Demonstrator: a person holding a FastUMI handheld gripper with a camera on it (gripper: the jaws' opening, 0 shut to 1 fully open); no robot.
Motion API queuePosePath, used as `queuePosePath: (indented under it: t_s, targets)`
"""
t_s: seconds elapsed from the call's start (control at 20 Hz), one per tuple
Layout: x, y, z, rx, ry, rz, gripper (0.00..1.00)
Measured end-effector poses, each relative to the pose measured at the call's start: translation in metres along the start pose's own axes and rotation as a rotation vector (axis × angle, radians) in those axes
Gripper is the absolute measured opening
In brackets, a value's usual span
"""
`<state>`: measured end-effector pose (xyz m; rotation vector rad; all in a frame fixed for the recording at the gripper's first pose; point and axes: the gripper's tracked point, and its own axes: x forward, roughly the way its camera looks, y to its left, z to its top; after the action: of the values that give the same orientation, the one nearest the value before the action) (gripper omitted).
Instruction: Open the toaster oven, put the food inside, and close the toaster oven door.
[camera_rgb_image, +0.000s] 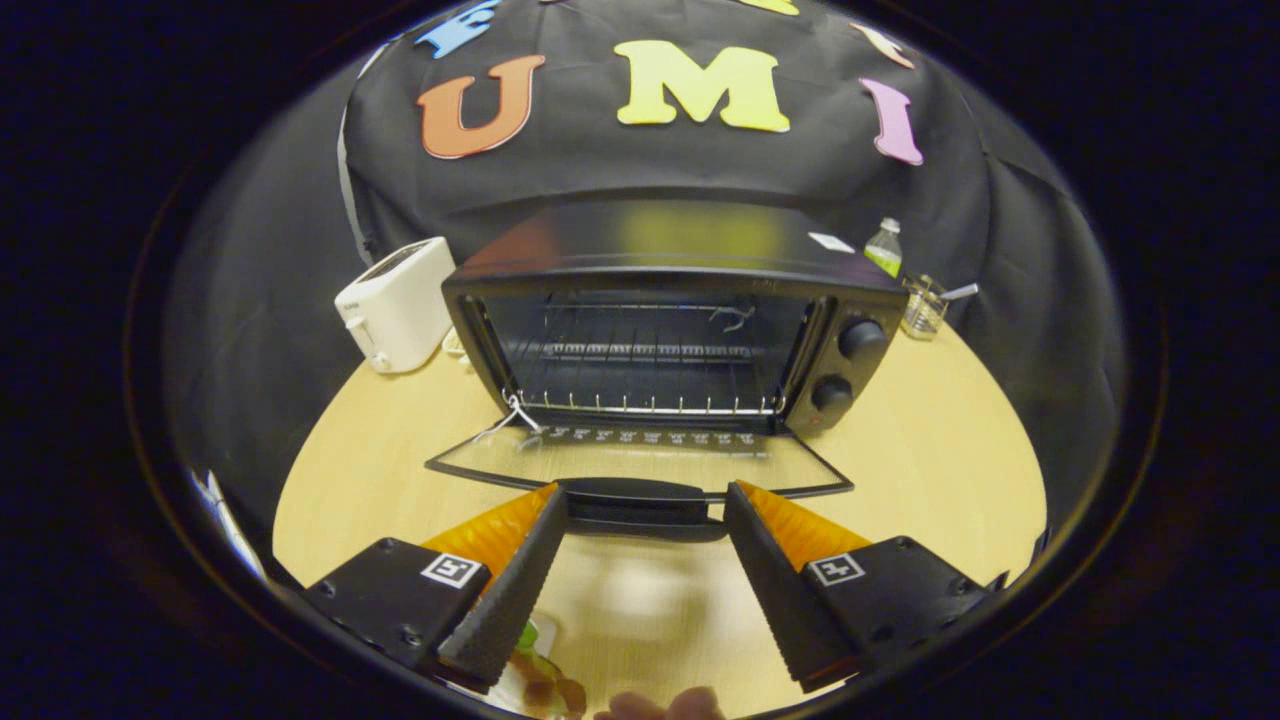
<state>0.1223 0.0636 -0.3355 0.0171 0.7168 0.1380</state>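
A black toaster oven (680, 330) stands on the round wooden table (940, 450) with its glass door (640, 460) folded down flat toward me. A wire rack (650, 375) shows inside the empty cavity. The door's black handle (640, 500) lies just ahead of my fingertips, spanning the gap between them. My gripper (645, 500) is open, its fingers wide apart and holding nothing. Food on a plate (540, 685) peeks out below the left finger (510, 590), close to me. Part of a hand (665, 705) shows at the near edge.
A white toaster (395, 305) sits left of the oven. Behind the oven's right side stand a small bottle (884, 247) and a glass jar (925, 310) with a utensil. Bare tabletop lies to the right of the oven door.
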Motion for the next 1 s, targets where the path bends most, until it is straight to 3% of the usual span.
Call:
queuePosePath:
  t_s: [0.6, 1.0]
  targets:
    - [-0.044, -0.014, 0.012, 0.009, -0.044, 0.017, 1.00]
    - [0.002, -0.017, 0.020, 0.007, -0.007, 0.006, 1.00]
